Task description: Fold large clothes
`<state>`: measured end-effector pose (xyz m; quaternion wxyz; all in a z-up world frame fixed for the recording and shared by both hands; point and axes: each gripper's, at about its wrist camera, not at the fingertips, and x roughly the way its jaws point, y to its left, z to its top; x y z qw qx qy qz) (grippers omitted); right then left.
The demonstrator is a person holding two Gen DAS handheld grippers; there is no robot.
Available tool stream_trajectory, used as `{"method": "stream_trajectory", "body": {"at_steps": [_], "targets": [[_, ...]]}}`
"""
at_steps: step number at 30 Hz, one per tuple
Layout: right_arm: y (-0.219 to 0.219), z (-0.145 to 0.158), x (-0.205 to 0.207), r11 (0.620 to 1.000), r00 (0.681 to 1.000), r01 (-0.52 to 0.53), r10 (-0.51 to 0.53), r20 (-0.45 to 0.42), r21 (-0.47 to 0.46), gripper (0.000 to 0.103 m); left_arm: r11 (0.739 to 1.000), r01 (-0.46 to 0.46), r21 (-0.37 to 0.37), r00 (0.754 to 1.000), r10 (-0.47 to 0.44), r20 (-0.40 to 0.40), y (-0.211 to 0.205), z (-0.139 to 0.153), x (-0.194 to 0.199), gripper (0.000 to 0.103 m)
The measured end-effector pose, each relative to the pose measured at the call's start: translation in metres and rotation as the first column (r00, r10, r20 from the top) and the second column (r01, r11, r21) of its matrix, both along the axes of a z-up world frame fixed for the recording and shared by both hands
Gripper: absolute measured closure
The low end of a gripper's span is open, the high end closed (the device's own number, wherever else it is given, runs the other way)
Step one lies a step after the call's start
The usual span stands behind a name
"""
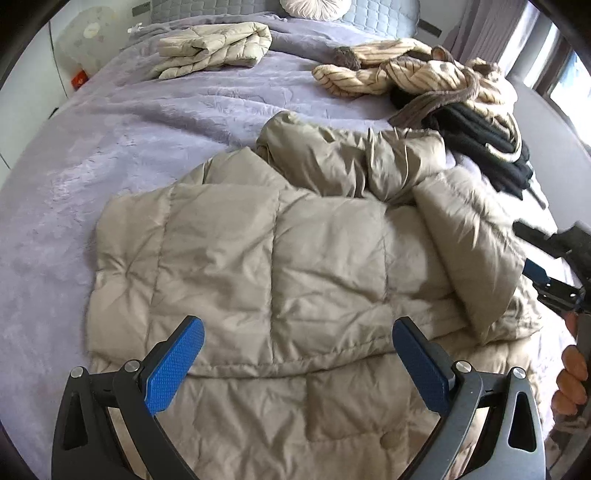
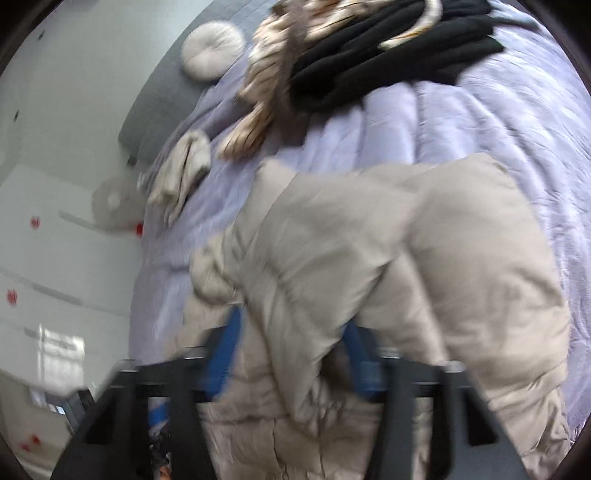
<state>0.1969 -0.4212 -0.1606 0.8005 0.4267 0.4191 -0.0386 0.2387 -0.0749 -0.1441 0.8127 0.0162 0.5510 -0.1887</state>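
Puffer coat [image 1: 266,258], beige and quilted, lies spread on the lilac bedspread [image 1: 110,147], with one side folded over the body. Left gripper [image 1: 295,362] hangs above the near hem, blue pads wide apart, nothing between them. Right gripper [image 2: 291,354] has a thick fold of the coat between its blue fingers [image 2: 225,354]; the view is blurred, so whether the pads press on the fabric cannot be told. A hand [image 1: 570,380] shows at the right edge of the left wrist view. Farther back lie a black garment [image 1: 480,140] under a striped cream garment [image 1: 406,74], and a folded cream quilted jacket [image 1: 214,48] near the headboard [image 1: 207,7].
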Motion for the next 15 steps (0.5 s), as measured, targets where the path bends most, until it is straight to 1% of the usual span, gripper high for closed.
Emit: {"method": "stream_trajectory", "body": {"at_steps": [1, 2, 3, 5, 7, 9, 11, 12, 13, 14, 15], "targets": [[-0.005, -0.002, 0.001, 1.0, 1.0, 0.014, -0.015, 0.002, 0.017, 0.092, 1.0, -0.006, -0.016, 1.0, 0.006, -0.005, 0.002, 0.001, 0.001, 0.001], [-0.004, 0.0, 0.008, 0.999, 1.0, 0.02, -0.02, 0.016, 0.026, 0.095, 0.999, -0.011, -0.037, 1.0, 0.011, -0.009, 0.004, 0.002, 0.003, 0.001], [-0.001, 0.003, 0.012, 1.0, 0.999, 0.008, -0.009, 0.043, 0.023, 0.095, 0.998, -0.019, -0.063, 1.0, 0.018, -0.014, 0.008, 0.003, 0.005, 0.001], [0.014, 0.013, 0.023, 0.998, 0.994, -0.056, 0.056, 0.097, -0.006, 0.095, 0.992, -0.038, -0.122, 0.999, 0.034, -0.028, 0.02, 0.004, 0.012, 0.001], [0.041, 0.023, 0.037, 0.984, 0.976, -0.168, 0.174, 0.131, -0.058, 0.095, 0.979, -0.063, -0.195, 0.997, 0.054, -0.052, 0.036, 0.005, 0.021, 0.001], [0.074, 0.031, 0.049, 0.953, 0.947, -0.275, 0.29, 0.135, -0.124, 0.095, 0.964, -0.084, -0.253, 0.995, 0.067, -0.076, 0.049, 0.006, 0.028, 0.001], [0.113, 0.034, 0.057, 0.9, 0.903, -0.39, 0.415, 0.111, -0.196, 0.095, 0.935, -0.109, -0.337, 0.991, 0.077, -0.107, 0.067, 0.008, 0.036, 0.001], [0.125, 0.032, 0.058, 0.881, 0.888, -0.424, 0.45, 0.095, -0.212, 0.093, 0.923, -0.116, -0.367, 0.99, 0.077, -0.118, 0.073, 0.008, 0.038, 0.001], [0.144, 0.026, 0.062, 0.847, 0.862, -0.482, 0.504, 0.054, -0.225, 0.091, 0.911, -0.119, -0.395, 0.989, 0.072, -0.131, 0.079, 0.008, 0.041, 0.001], [0.158, 0.018, 0.064, 0.824, 0.848, -0.514, 0.53, 0.004, -0.239, 0.09, 0.9, -0.119, -0.418, 0.988, 0.065, -0.143, 0.082, 0.008, 0.043, 0.001], [0.166, 0.012, 0.064, 0.808, 0.838, -0.535, 0.545, -0.035, -0.247, 0.087, 0.892, -0.118, -0.437, 0.987, 0.055, -0.154, 0.084, 0.006, 0.046, 0.001]]}}
